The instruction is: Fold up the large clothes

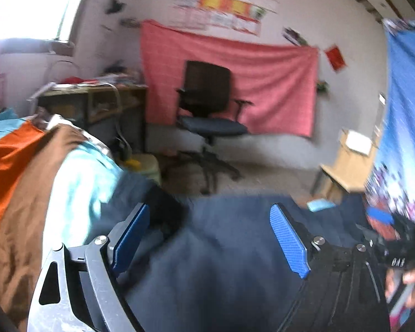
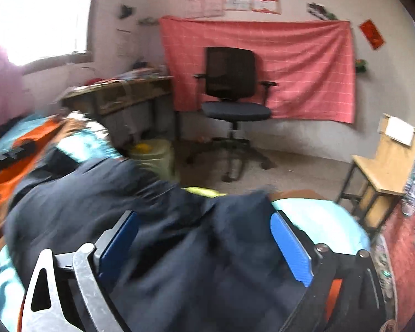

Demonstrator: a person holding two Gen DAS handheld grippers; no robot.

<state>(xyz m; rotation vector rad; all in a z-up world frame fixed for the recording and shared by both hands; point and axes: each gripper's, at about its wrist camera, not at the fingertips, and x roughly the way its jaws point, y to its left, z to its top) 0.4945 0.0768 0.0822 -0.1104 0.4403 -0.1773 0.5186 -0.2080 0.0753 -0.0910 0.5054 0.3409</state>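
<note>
Left gripper (image 1: 210, 235): jaws stood wide apart, gripping nothing; the dark garment (image 1: 221, 249) lay slack below and between the blue pads (image 1: 289, 244), not pinched. Right gripper (image 2: 204, 238): jaws likewise spread wide and empty, with the same dark garment (image 2: 152, 221) spread beneath them in the lower centre of the frame.

The garment lay across a bed, over light blue bedding (image 2: 318, 218). By its drape and creases it was judged soft, limp and light, unlikely to slip but sure to sag and bunch when lifted. Hold would best be taken at an outer edge or corner, one gripper on each, so the cloth hangs flat; its far edge (image 2: 251, 195) showed in the right wrist view.

Surroundings: an orange and brown cloth (image 1: 16, 182) was heaped at the left of the frame, touching the garment's edge, and could be caught up in a fold. A person's hand (image 1: 409, 282) showed at the lower right of the left wrist view. Beyond the bed stood an office chair (image 2: 229, 88), a cluttered table (image 2: 119, 91), a yellow-green bin (image 2: 152, 152) and a wooden stool (image 2: 381, 171), all well apart. Both views were blurred.
</note>
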